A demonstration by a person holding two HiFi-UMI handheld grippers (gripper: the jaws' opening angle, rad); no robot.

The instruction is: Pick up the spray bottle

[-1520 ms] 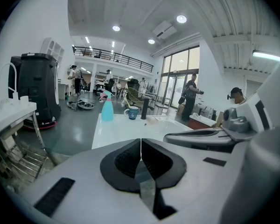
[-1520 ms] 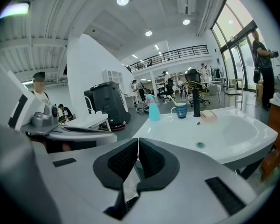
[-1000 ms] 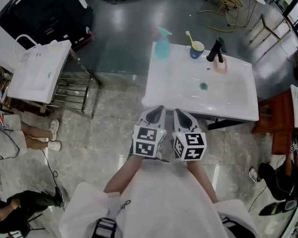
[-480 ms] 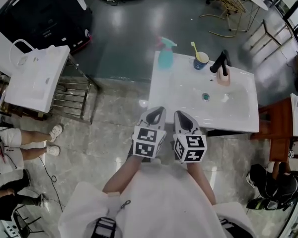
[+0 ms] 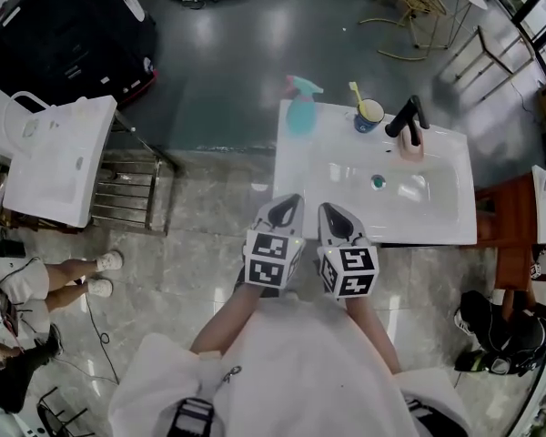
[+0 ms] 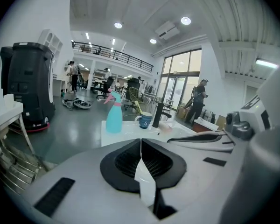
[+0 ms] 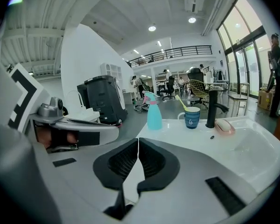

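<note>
Nearer the sink (image 5: 437,218) now, left gripper (image 5: 288,204) and right gripper (image 5: 330,211), fingers together, empty; spray bottle (image 5: 300,109) upright on its far corner.

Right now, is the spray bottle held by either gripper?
No, the spray bottle stands on the sink's far corner, apart from the shut left gripper and right gripper.
</note>
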